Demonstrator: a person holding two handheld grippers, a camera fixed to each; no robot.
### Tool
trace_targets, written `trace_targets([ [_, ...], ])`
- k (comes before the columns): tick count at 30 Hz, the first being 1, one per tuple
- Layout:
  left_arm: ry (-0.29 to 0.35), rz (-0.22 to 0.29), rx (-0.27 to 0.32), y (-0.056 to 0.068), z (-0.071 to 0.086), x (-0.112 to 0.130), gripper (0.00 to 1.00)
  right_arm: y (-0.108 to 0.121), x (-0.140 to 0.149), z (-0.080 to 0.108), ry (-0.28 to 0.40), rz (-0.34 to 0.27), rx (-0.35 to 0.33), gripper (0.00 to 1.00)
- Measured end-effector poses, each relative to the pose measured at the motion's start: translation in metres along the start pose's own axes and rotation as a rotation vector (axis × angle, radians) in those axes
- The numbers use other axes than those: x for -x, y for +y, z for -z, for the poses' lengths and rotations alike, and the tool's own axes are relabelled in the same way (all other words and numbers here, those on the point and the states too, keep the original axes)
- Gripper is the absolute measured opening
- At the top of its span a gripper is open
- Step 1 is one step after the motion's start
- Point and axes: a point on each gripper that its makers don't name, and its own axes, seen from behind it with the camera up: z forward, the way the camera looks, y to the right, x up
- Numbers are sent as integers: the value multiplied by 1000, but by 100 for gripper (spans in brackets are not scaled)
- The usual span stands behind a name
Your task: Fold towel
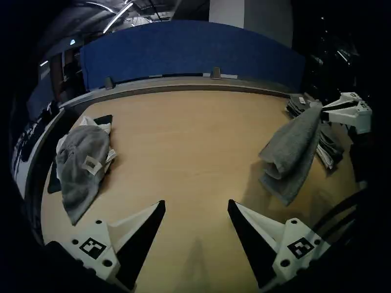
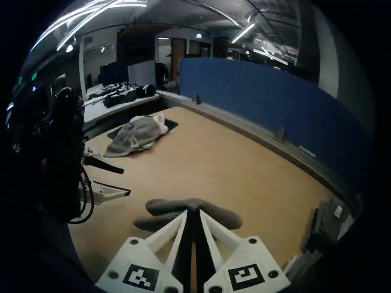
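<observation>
Left gripper view: low over table (image 1: 195,141), facing blue partition (image 1: 195,49) head-on. Right gripper view: seemingly higher, oblique; same table.

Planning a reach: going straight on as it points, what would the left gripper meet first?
Likely nothing until the blue divider; its line crosses bare table, between the pile and the held towel.

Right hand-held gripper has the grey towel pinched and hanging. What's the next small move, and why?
Probably carry the right hand-held gripper sideways over the stack of folded towels and lower it there. Its fingers are shut on the grey towel, which hangs already doubled right beside that stack. The left hand-held gripper is open and holds nothing, so it seems no further fold is set up.
</observation>
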Motion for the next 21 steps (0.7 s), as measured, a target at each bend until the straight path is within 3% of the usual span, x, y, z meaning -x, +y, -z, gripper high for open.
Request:
trace_targets([
  [12, 5, -6, 5, 3, 4, -4, 95, 7, -12, 12, 29, -26, 16, 2],
  [21, 12, -7, 19, 10, 4, -9, 95, 39, -17, 33, 46, -66, 65, 2],
])
